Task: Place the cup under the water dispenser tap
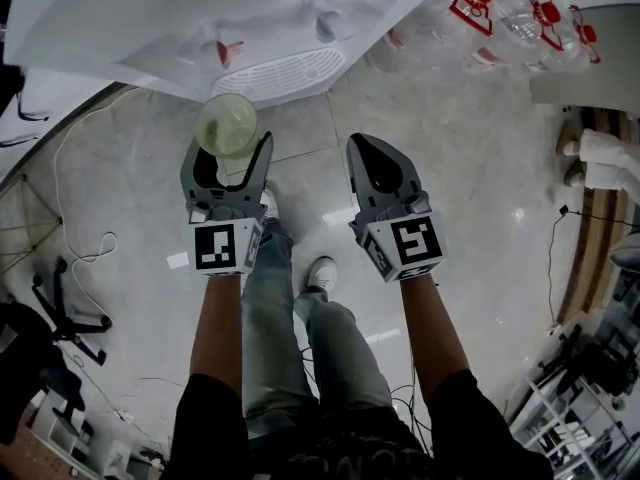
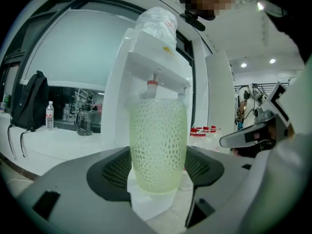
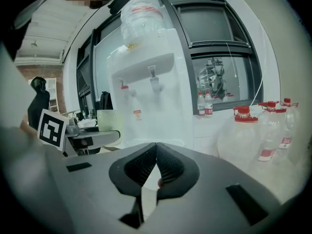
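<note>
— Item: cup, pale green, dimpled, upright. Location?
— Pinched between wide-set jaws of left hand-held gripper, just short of drip tray.
— Right hand-held gripper?
— Jaws pressed together, alongside, nothing gripped.
— Bearing to red tap?
— Dead ahead of cup, above rim. Left hand nearer, by judgement.

Translucent dimpled cup (plastic, seemingly), glossy floor, smooth white plastic dispenser
</note>
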